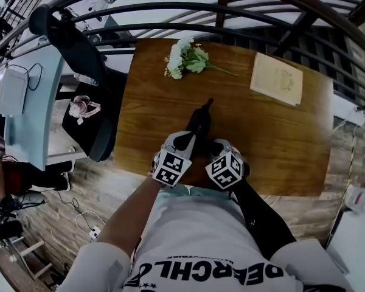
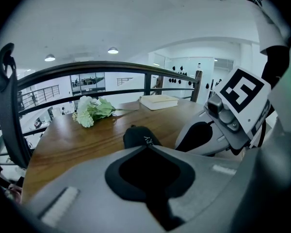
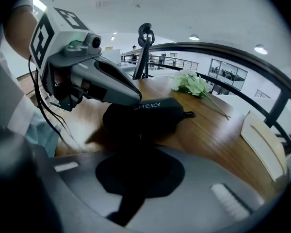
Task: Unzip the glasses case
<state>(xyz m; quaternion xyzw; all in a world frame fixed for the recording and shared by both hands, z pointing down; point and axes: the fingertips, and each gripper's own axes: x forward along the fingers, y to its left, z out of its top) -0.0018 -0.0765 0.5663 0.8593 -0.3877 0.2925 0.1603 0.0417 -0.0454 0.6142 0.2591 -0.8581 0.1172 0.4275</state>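
Observation:
A black zipped glasses case [image 1: 201, 121] lies on the wooden table [image 1: 280, 145], pointing away from me. Seen in the right gripper view, the case [image 3: 153, 114] bears white lettering. My left gripper [image 1: 192, 140] is shut, and its tip [image 3: 136, 97] rests on top of the case's near end. In the left gripper view its jaws [image 2: 146, 146] meet, with the case [image 2: 137, 136] just beyond. My right gripper [image 1: 210, 146] sits at the case's near end. Its jaws [image 3: 136, 147] are together on a small zipper pull [image 3: 138, 136] that hangs from the case.
White flowers [image 1: 185, 58] lie at the table's far side, and a pale book [image 1: 276, 79] at the far right. A dark railing [image 1: 231, 8] curves behind the table. A black office chair [image 1: 79, 53] stands to the left. The table's near edge is at my body.

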